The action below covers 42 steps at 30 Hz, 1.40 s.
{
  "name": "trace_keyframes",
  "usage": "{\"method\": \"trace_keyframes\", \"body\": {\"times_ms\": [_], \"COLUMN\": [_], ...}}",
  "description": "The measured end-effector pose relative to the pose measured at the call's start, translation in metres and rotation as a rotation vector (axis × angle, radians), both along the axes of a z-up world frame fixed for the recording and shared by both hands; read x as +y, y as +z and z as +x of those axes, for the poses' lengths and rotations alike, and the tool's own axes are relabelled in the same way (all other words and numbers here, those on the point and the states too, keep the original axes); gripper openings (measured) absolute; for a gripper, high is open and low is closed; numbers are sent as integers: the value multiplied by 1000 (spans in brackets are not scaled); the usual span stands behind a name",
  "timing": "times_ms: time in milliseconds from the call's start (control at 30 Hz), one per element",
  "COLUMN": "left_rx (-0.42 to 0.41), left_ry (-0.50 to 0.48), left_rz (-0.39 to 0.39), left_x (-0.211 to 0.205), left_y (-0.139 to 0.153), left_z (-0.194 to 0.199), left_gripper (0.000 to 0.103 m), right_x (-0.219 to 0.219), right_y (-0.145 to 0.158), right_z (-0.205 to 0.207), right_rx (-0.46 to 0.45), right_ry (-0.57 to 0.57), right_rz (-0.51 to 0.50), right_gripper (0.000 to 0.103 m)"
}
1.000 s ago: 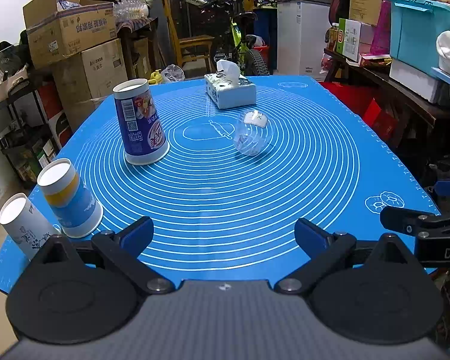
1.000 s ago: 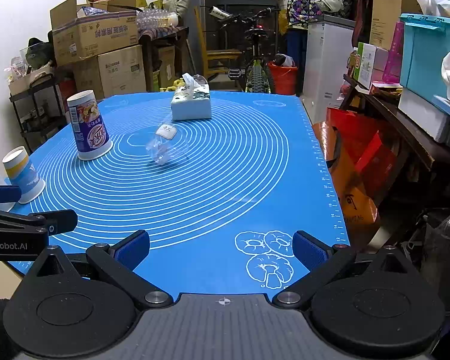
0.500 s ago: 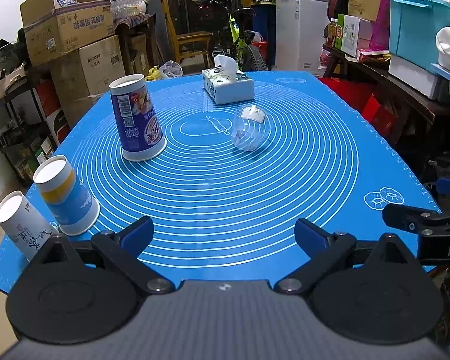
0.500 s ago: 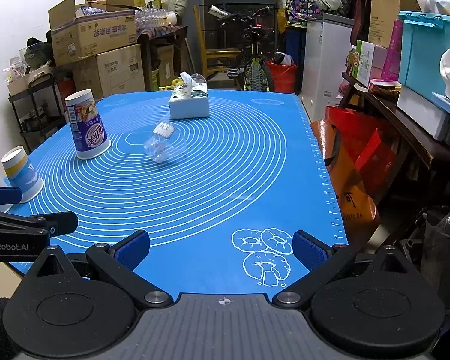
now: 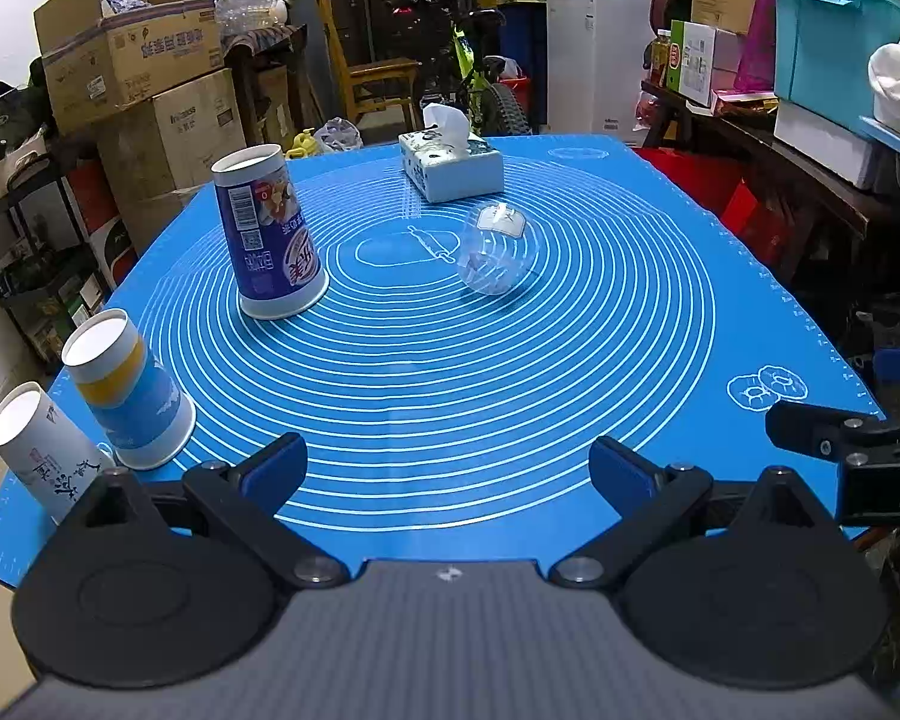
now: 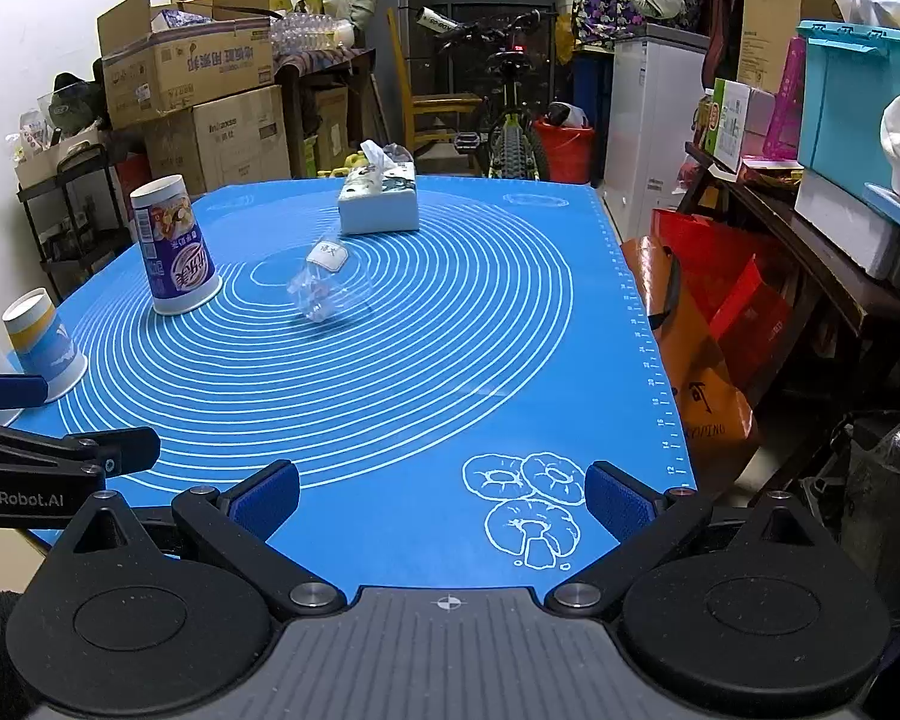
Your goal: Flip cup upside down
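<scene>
Item 1, far left on my bench: white paper cup, already inverted.
Item 2: blue-and-yellow cup, inverted, just beside it.
Item 3: tall purple printed cup, inverted.
Item 4, the one left to flip: clear plastic cup, lying on its side near the mat's centre, well apart from both tongs. I judge it very light, thin-walled, slick and easily crushed or rolled; I would pinch gently across the mid-wall.
Item 5: tissue box, behind it.
Left tongs: spread wide, holding nothing.
Right tongs: likewise.
</scene>
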<state>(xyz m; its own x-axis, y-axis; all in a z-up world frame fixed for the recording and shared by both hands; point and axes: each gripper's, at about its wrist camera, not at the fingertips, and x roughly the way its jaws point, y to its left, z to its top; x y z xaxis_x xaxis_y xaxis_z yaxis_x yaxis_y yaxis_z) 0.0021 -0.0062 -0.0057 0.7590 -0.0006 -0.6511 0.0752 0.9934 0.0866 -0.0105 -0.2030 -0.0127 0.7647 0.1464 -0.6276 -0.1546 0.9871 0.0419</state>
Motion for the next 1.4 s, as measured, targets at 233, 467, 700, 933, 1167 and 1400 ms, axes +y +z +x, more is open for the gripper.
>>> {"method": "trace_keyframes", "body": {"times_ms": [233, 467, 700, 933, 1167, 1400], "left_rx": [2, 3, 2, 3, -1, -25], "left_ry": [-1, -2, -4, -6, -5, 1], "left_rz": [3, 5, 8, 12, 16, 14], "left_x": [0, 0, -1, -2, -3, -8], "left_y": [-1, -2, -2, -2, -3, 0], "left_z": [0, 1, 0, 0, 2, 22], "left_gripper": [99, 99, 99, 99, 99, 99], "right_x": [1, 1, 3, 4, 3, -1], "right_y": [0, 2, 5, 6, 6, 10], "right_z": [1, 1, 2, 3, 8, 27], "right_rx": [1, 1, 5, 8, 4, -25], "right_ry": [1, 1, 6, 10, 11, 13], "right_rz": [-1, -6, -11, -9, -6, 4], "right_gripper": [101, 101, 101, 101, 101, 101]}}
